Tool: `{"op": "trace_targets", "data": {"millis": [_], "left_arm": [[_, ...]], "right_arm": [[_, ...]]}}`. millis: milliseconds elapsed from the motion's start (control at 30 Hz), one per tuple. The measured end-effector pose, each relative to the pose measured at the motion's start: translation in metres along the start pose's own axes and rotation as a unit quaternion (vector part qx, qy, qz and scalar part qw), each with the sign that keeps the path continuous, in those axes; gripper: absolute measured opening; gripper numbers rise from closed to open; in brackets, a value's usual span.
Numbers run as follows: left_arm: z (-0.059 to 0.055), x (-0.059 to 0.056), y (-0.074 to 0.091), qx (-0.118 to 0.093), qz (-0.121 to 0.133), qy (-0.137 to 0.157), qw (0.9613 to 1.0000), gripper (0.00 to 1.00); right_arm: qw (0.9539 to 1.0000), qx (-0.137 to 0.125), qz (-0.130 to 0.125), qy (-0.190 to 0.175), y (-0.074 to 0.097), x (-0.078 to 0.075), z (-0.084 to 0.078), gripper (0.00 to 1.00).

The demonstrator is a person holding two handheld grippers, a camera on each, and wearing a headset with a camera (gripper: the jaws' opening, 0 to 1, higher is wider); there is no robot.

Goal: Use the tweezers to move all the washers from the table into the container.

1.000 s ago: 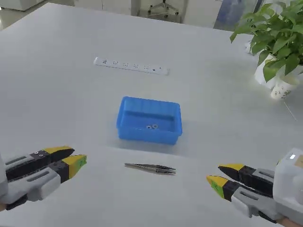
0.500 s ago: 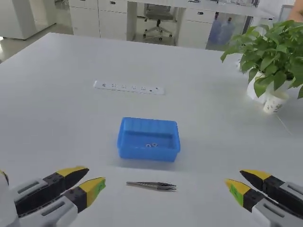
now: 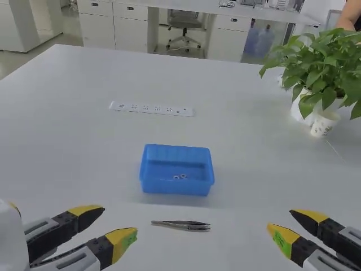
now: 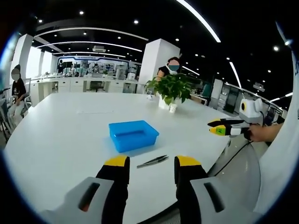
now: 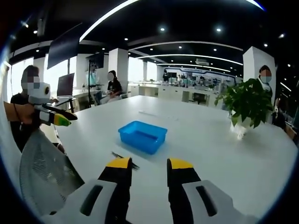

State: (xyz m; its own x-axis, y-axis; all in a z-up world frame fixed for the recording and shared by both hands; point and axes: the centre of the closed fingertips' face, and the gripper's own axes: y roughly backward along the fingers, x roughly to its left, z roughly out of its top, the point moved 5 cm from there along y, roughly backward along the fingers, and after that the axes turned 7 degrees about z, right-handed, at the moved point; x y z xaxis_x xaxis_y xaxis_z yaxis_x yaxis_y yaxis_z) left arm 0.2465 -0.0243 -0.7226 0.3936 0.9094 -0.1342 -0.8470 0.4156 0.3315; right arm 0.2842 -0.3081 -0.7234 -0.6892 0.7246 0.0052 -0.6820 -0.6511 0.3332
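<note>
A blue plastic container (image 3: 176, 169) sits mid-table, with two small washers (image 3: 180, 176) lying on its floor. Metal tweezers (image 3: 181, 224) lie flat on the table just in front of it. My left gripper (image 3: 104, 226) hovers at the near left, open and holding nothing. My right gripper (image 3: 296, 224) hovers at the near right, open too. The container (image 4: 133, 134) and tweezers (image 4: 152, 161) lie ahead of my left gripper (image 4: 152, 164). In the right gripper view the container (image 5: 142, 135) and tweezers (image 5: 125, 160) lie beyond my right gripper (image 5: 149, 166).
A white power strip (image 3: 151, 108) lies behind the container. A potted green plant (image 3: 318, 73) and a paper cup (image 3: 321, 123) stand at the far right. An office chair (image 3: 184, 22) and cabinets stand past the table's far edge. People stand in the room behind.
The head camera has tilted up, so everything sits lower in the picture. The jaws of both grippers stand slightly wider apart. Container and tweezers have not moved.
</note>
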Motion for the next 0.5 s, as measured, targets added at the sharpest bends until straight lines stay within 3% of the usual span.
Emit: {"op": "trace_targets", "data": {"millis": [167, 500], "left_arm": [[0.001, -0.003, 0.001, -0.001, -0.009, 0.009, 0.9999, 0.44], [-0.012, -0.011, 0.004, 0.028, -0.017, 0.002, 0.9994, 0.47]], "right_arm": [[0.9999, 0.008, 0.008, -0.003, -0.002, 0.002, -0.002, 0.32], [0.9996, 0.019, 0.017, -0.009, -0.003, 0.004, -0.006, 0.32]]}}
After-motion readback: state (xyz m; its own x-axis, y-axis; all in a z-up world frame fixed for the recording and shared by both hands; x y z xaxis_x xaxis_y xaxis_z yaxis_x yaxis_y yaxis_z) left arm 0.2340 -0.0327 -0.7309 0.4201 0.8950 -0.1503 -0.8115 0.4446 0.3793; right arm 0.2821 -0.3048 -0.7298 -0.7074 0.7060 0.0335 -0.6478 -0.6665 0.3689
